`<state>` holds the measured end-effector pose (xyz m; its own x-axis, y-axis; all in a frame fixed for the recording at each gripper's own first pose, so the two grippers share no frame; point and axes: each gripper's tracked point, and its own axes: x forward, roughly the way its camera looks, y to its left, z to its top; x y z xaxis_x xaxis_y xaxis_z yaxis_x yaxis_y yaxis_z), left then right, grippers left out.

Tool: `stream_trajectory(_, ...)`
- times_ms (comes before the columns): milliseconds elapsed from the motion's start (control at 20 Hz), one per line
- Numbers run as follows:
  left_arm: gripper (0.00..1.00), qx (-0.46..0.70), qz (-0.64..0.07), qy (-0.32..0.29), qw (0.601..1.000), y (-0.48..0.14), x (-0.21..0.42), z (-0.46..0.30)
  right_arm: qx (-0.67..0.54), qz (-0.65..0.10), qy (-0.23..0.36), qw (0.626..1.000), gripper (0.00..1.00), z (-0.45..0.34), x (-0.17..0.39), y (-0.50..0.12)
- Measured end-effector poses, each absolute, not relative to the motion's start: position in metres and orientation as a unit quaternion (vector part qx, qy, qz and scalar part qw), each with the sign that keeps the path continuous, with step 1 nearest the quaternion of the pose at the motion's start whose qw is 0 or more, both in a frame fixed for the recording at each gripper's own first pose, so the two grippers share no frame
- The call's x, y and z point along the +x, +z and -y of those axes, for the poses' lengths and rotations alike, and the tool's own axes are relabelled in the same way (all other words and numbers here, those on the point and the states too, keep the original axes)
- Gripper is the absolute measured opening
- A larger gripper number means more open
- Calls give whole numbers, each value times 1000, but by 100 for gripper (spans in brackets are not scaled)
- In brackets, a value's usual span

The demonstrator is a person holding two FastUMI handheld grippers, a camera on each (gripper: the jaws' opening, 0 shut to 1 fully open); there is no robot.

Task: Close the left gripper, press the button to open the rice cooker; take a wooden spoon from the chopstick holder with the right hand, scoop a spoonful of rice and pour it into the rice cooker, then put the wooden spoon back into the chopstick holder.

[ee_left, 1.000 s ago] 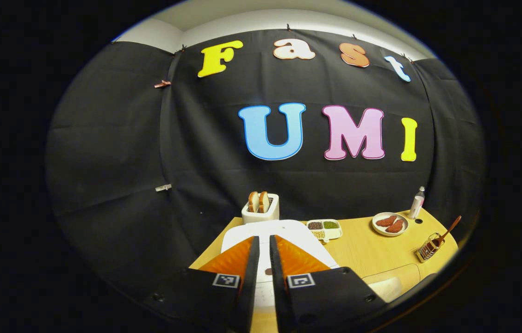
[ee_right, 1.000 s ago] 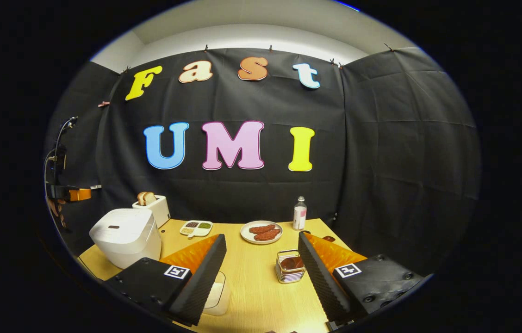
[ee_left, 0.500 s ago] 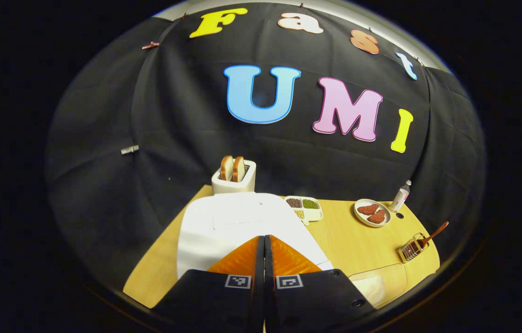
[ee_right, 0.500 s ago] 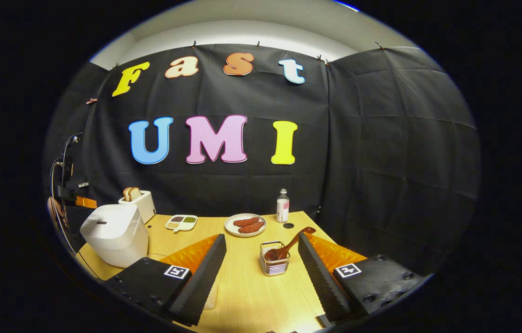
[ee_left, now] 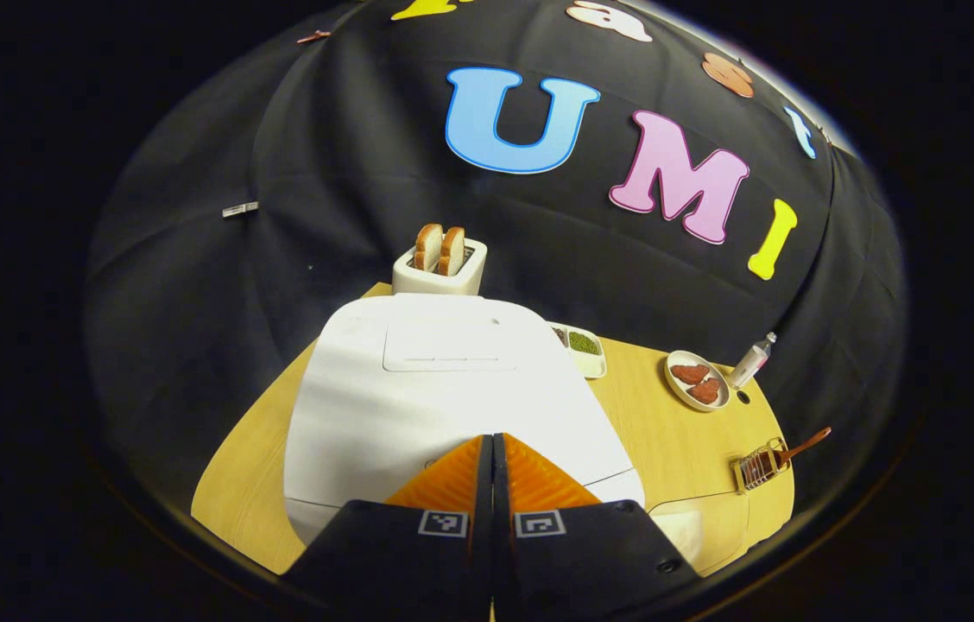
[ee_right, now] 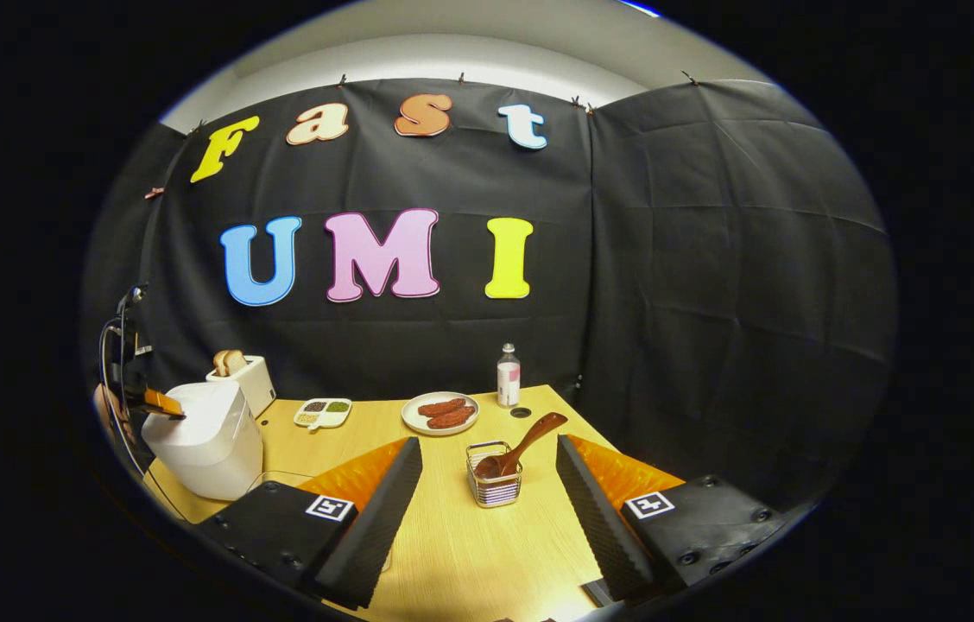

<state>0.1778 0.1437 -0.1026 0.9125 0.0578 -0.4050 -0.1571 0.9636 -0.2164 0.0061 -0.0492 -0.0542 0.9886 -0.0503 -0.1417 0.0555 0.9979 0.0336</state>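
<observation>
The white rice cooker (ee_left: 444,389) has its lid down and stands at the table's left end; in the right gripper view the rice cooker (ee_right: 202,436) is at the far left. My left gripper (ee_left: 492,442) is shut, nothing between its fingers, tips right over the cooker's front top edge. That left gripper (ee_right: 161,403) shows small above the cooker in the right gripper view. A wooden spoon (ee_right: 526,441) leans in the wire chopstick holder (ee_right: 494,479). My right gripper (ee_right: 489,449) is open, the holder standing just beyond its fingers. The holder (ee_left: 759,466) also appears at the far right.
A toaster (ee_left: 439,263) with two bread slices stands behind the cooker. A divided dish of beans (ee_right: 323,412), a plate of meat slices (ee_right: 441,413) and a small bottle (ee_right: 509,377) line the back. A clear container (ee_left: 698,527) sits by the front edge.
My left gripper has shut and come down and forward over the cooker's lid. The right gripper has drawn back a little, so the holder and spoon now sit between its fingers.
</observation>
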Motion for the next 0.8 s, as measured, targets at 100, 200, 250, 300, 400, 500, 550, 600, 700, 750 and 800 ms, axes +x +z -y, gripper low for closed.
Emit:
stream_trajectory(100,6,-119,-205,55,970,-107,178,-144,23,-74,-24,997,98,49,7,-57)
stream_trajectory(200,7,-128,-199,53,970,-108,177,-145,28,-76,-21,997,98,48,8,-58)
stream_trajectory(250,6,-134,-193,53,971,-105,175,-146,31,-76,-19,996,98,47,9,-59)
stream_trajectory(300,7,-142,-191,53,970,-104,178,-146,34,-77,-16,996,98,47,9,-60)
stream_trajectory(400,7,-148,-186,62,969,-100,175,-147,38,-80,-12,996,98,48,10,-63)
stream_trajectory(500,6,-138,-156,79,975,-78,172,-149,46,-83,-9,995,98,50,14,-64)
stream_trajectory(550,7,-125,-135,88,979,-61,168,-150,49,-85,-8,995,98,51,17,-64)
stream_trajectory(600,6,-106,-109,97,984,-40,164,-149,50,-84,-8,995,98,53,20,-64)
stream_trajectory(700,6,-70,-65,111,989,-2,158,-145,49,-79,-5,996,98,56,28,-60)
stream_trajectory(750,6,-63,-49,109,991,15,152,-138,48,-77,-3,996,97,57,32,-59)
stream_trajectory(800,6,-61,-36,106,992,27,145,-132,47,-74,0,996,97,58,37,-57)
